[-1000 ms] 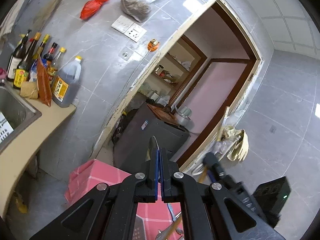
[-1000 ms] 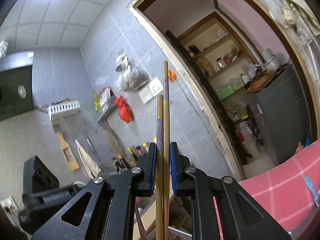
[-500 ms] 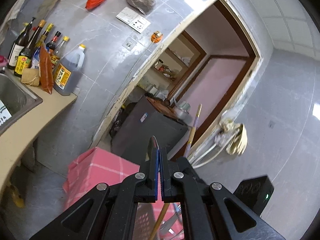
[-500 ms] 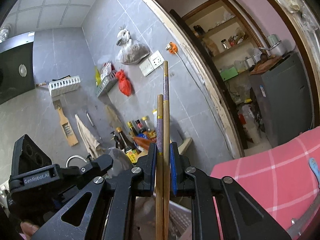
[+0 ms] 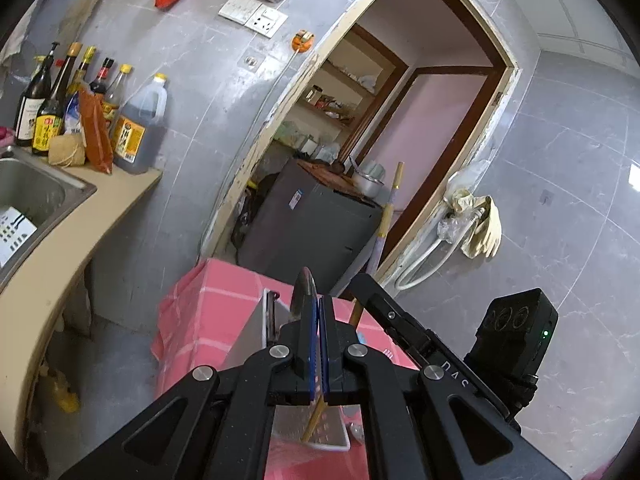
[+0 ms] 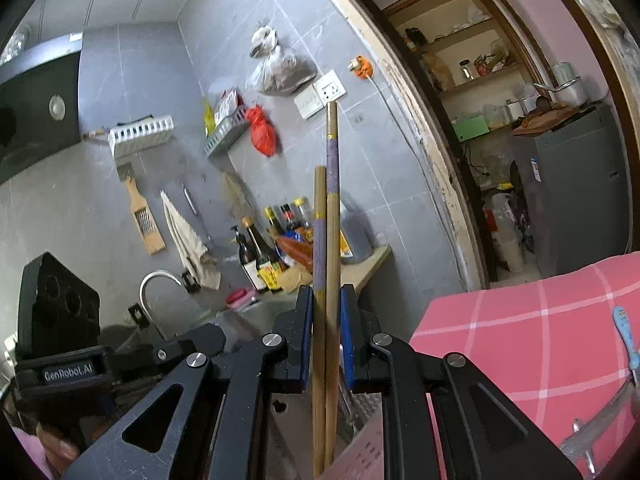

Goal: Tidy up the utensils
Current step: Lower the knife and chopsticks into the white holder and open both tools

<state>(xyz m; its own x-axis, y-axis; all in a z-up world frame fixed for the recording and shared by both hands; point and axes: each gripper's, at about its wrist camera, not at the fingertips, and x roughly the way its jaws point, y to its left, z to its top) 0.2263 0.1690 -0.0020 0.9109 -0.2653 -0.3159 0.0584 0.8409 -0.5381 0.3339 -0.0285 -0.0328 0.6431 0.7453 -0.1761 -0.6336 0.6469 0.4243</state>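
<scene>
1. Left wrist view: the left gripper [image 5: 316,344] is pinching a thin metal utensil [image 5: 303,289] between its fingers. The blue pads look pressed almost together on it. It looks flat, stiff and light, maybe a bit slippery. Which utensil it is cannot be told.
2. Just under the fingers, a metal holder [image 5: 256,330] is sitting on a pink checked cloth [image 5: 208,304]. A chopstick tip is poking down into it.
3. To the right of the fingers, the right gripper [image 5: 396,320] is holding the chopsticks [image 5: 387,216] up tall.
4. Far to the left, bottles [image 5: 60,100] are standing on a tan counter [image 5: 80,216] by a sink [image 5: 36,192]. Ahead is an open doorway [image 5: 400,120].
5. Right wrist view: the right gripper [image 6: 326,320] is pinching two chopsticks [image 6: 326,240] side by side, near their middle. They are sticking up past the fingers and going down into the holder [image 6: 360,452] below. They look light, stiff and smooth, so a middle hold seems good.
6. To the right of the fingers, the cloth [image 6: 520,340] is showing, with more utensils [image 6: 624,344] lying on it.
</scene>
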